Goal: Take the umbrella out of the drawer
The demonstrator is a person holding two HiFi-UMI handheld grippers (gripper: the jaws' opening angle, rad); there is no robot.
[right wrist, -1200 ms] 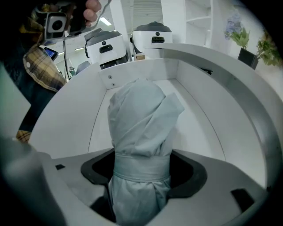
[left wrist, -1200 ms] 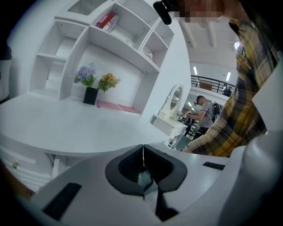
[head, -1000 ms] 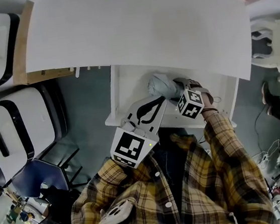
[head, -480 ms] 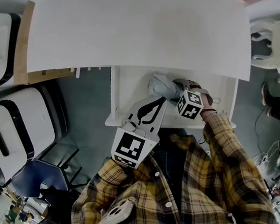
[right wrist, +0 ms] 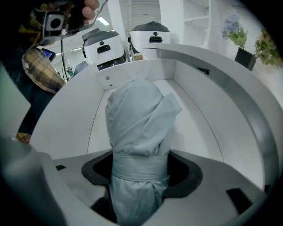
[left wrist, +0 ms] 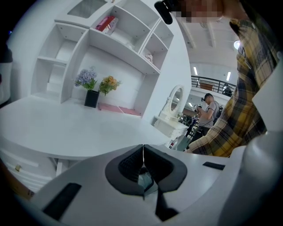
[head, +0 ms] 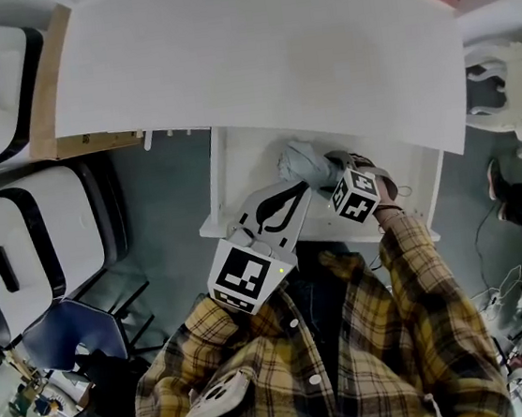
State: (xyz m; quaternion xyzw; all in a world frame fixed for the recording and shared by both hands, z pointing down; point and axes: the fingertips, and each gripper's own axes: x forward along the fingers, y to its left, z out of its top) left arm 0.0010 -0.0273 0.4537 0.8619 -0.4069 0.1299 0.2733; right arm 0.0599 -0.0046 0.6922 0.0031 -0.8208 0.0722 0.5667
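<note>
Little has changed since half a second ago: the left gripper (head: 290, 197) sits in the same place below the open drawer (head: 238, 173), and the right gripper (head: 328, 163) has shifted only slightly while keeping its hold.

In the left gripper view the left gripper's (left wrist: 143, 152) fingers are pressed together tip to tip and hold nothing, aimed toward the white tabletop (left wrist: 66, 128).

The right gripper's (right wrist: 140, 165) fingers are clamped on the folded grey-blue umbrella (right wrist: 137, 123), gripping it at its strap band. The umbrella's long axis runs along the fingers, and its bunched end points away from the gripper into the drawer (right wrist: 194, 114). In the head view the umbrella (head: 301, 162) lies over the drawer, pointing up-left toward the tabletop (head: 253, 62) edge. Whether it touches the drawer floor cannot be told.
</note>
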